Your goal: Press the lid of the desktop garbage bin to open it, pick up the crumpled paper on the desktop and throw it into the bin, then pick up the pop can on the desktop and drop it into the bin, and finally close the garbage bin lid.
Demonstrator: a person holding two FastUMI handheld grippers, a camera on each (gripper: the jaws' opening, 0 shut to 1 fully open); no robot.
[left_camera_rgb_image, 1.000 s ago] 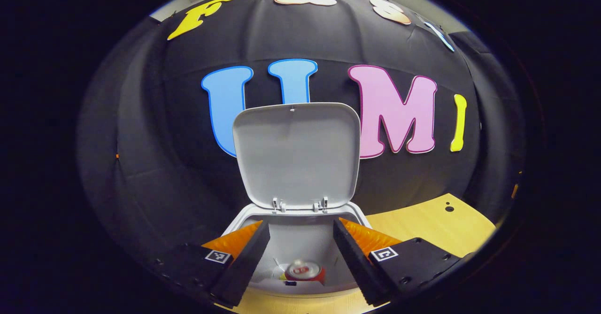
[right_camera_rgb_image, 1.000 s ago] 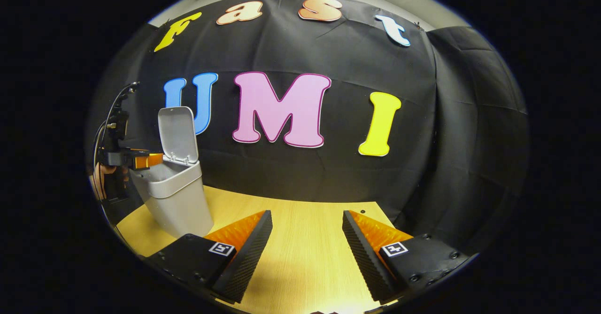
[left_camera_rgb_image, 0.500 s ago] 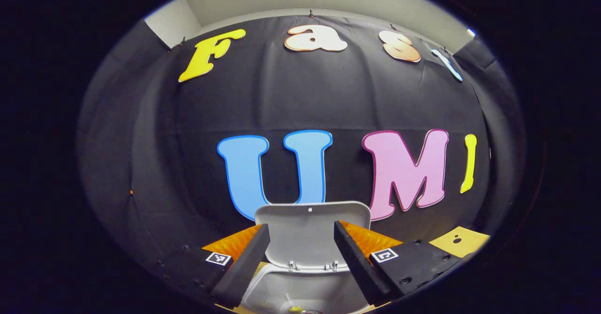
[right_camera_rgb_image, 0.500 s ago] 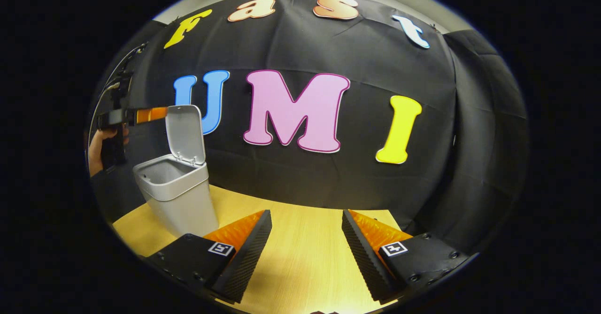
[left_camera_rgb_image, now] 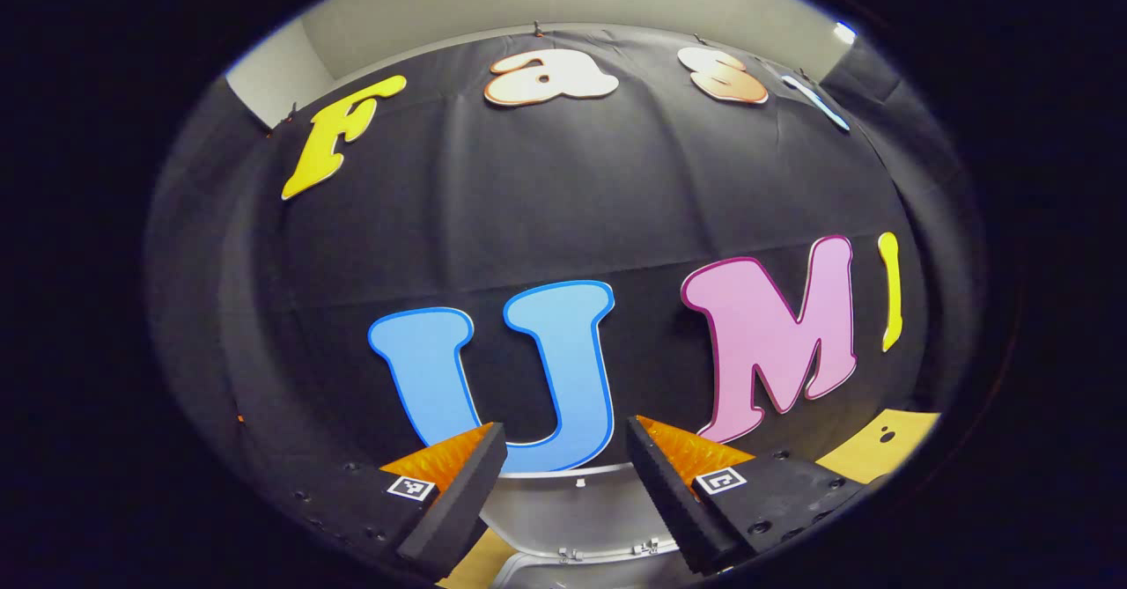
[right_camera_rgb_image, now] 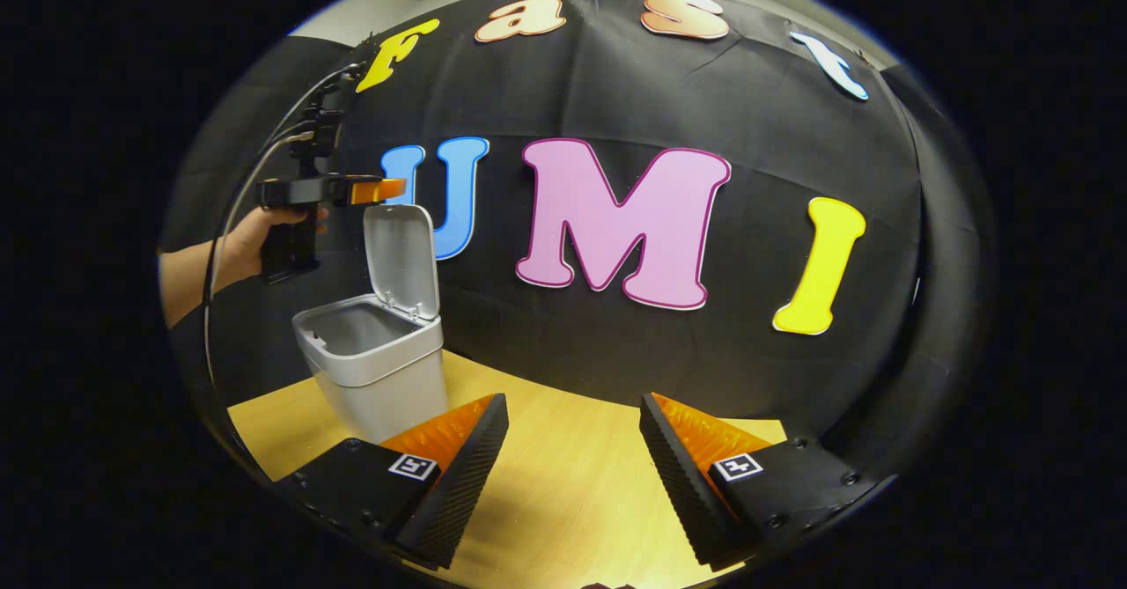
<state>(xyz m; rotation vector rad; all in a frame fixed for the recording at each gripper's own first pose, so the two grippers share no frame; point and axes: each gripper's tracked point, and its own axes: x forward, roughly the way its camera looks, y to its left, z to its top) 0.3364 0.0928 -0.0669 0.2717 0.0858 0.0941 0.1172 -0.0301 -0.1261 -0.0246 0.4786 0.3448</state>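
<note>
The grey garbage bin (right_camera_rgb_image: 379,369) stands on the wooden desk (right_camera_rgb_image: 563,474) at the left of the right gripper view, its lid (right_camera_rgb_image: 401,259) raised upright. My left gripper (right_camera_rgb_image: 379,190), held by a hand (right_camera_rgb_image: 251,241), hovers just above the lid's top edge. In the left gripper view the left gripper (left_camera_rgb_image: 563,483) is open and empty, and the lid's top (left_camera_rgb_image: 572,505) shows low between its fingers. My right gripper (right_camera_rgb_image: 572,470) is open and empty over the desk, to the right of the bin. What lies inside the bin is hidden.
Cables (right_camera_rgb_image: 255,166) run from the left gripper down past the person's arm. A bare corner of the desk with a small hole (left_camera_rgb_image: 885,438) shows at the lower right of the left gripper view.
My left gripper has risen from the bin's mouth to above the lid's top edge. The pop can inside has dropped out of sight. The right gripper has swung slightly left.
</note>
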